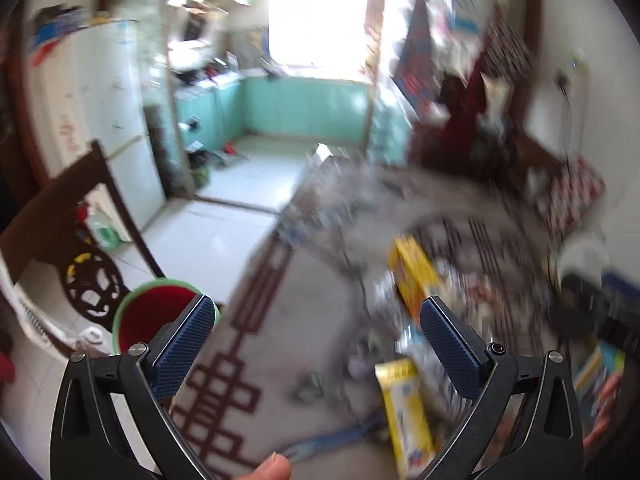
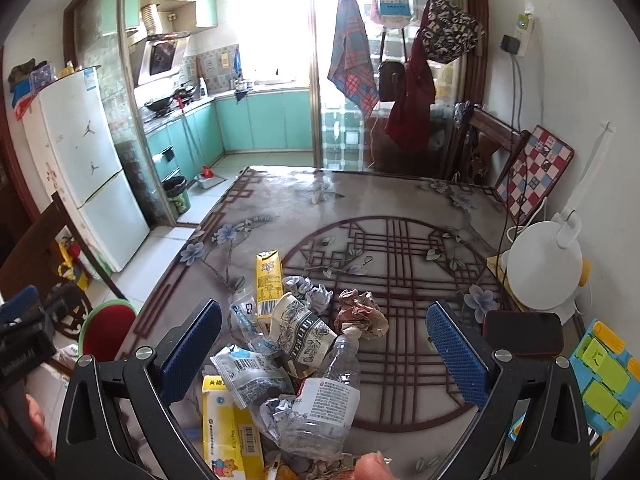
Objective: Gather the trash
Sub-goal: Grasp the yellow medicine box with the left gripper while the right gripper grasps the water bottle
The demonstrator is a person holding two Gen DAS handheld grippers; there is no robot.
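Table [image 2: 400, 200], litter pile [image 2: 296, 352], open-jawed grippers

Table cover [image 2: 400, 200]: grey-beige with dark maroon lattice and pale blue flowers; carton [image 2: 269, 280] yellow; paper cup [image 2: 300, 328] white with black print; bin [image 2: 108, 328] green-rimmed, red inside; cabinets [image 2: 260, 120] turquoise; gripper pads [image 2: 192, 344] blue, dotted.
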